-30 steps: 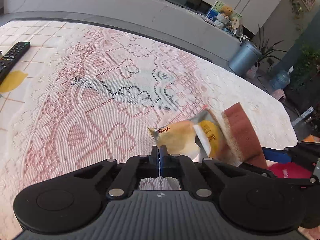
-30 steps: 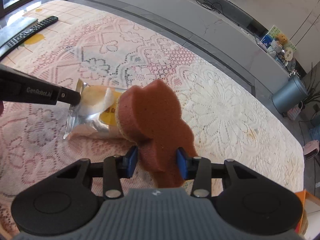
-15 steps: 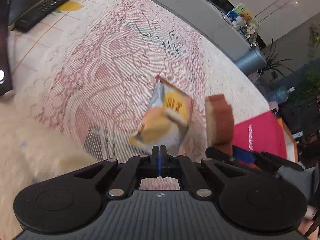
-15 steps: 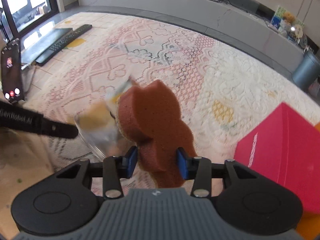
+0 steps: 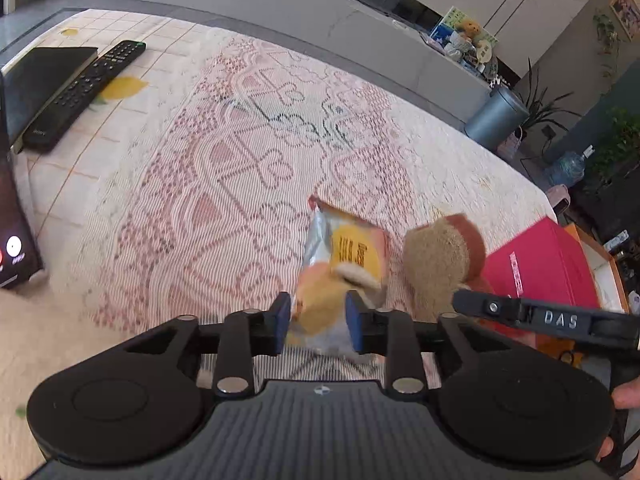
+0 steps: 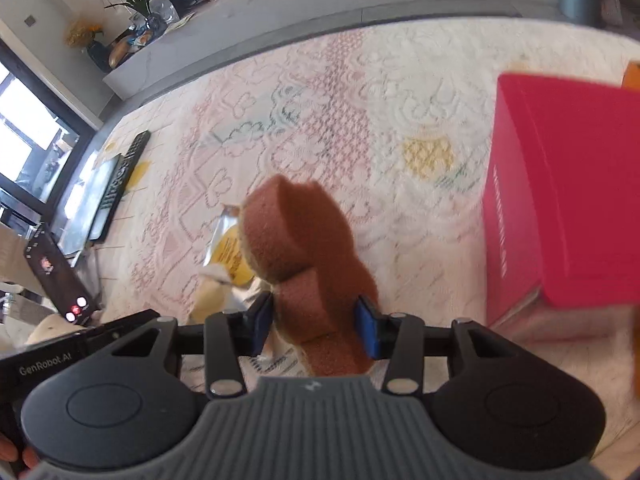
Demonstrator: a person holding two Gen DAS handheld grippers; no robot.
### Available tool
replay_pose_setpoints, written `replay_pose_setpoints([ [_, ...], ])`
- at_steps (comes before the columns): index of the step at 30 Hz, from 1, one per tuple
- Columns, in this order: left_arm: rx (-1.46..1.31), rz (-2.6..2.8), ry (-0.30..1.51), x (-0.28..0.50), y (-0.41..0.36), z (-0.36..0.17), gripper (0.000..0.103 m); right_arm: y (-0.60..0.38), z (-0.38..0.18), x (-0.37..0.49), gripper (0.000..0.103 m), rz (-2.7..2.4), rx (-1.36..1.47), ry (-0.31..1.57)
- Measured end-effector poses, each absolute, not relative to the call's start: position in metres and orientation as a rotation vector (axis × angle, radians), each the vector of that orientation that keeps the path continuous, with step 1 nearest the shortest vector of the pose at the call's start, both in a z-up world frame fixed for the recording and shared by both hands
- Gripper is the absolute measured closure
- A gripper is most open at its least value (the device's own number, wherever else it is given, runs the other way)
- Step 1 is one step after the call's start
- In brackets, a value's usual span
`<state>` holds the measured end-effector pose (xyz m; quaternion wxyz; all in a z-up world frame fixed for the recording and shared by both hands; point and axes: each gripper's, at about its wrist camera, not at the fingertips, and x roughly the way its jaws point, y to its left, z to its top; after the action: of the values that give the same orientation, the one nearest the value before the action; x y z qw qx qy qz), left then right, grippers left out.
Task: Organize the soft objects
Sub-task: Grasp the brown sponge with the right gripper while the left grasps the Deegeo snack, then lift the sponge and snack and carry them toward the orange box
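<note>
- Left wrist view: my left claw (image 5: 318, 326) stood with its blue pads parted. The silvery plastic snack packet with a yellow label (image 5: 344, 256) sat between them. I could not tell whether the pads truly pressed it, for the packet was blurred.
- The packet hung over the pink-and-white lace cloth (image 5: 224, 168) covering the bench. Just to its right was the brown sponge with a tan scouring face (image 5: 440, 256), and beyond that the red cardboard box (image 5: 548, 264). A black remote control (image 5: 86, 92) lay well apart at far left.
- Right wrist view: my right claw (image 6: 316, 326) was clamped on the narrow waist of the brown sponge, both pads touching its sides, the wider lobe standing up ahead of the fingers. The packet showed just left of and behind the sponge. The red box stood near on the right.
- I judged the step in hand to be carrying both soft things toward the red box.
- The next move, as I judged it, called for swinging the sponge over to the box and easing the pads apart gently, while my left claw secured the crinkly packet, which looked liable to slip.
</note>
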<state>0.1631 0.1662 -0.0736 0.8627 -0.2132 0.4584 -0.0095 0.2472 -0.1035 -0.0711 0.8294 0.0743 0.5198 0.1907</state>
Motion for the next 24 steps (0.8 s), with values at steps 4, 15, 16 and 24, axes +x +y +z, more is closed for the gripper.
replay_pose_setpoints([
  [4, -0.448, -0.005, 0.931, 0.194, 0.172, -0.082, 0.048, -0.093, -0.073, 0.256, 0.059, 0.391, 0.037, 1.066],
  [15, -0.429, -0.073, 1.039, 0.221, 0.165, -0.120, 0.044, -0.081, -0.084, 0.260, 0.068, 0.449, -0.032, 1.005],
  [16, -0.420, -0.075, 1.039, 0.221, 0.164, -0.121, 0.041, -0.082, -0.086, 0.260, 0.068, 0.444, -0.022, 1.001],
  [24, -0.332, -0.135, 1.037, 0.221, 0.145, -0.122, 0.033, -0.088, -0.095, 0.255, 0.069, 0.429, 0.047, 1.003],
])
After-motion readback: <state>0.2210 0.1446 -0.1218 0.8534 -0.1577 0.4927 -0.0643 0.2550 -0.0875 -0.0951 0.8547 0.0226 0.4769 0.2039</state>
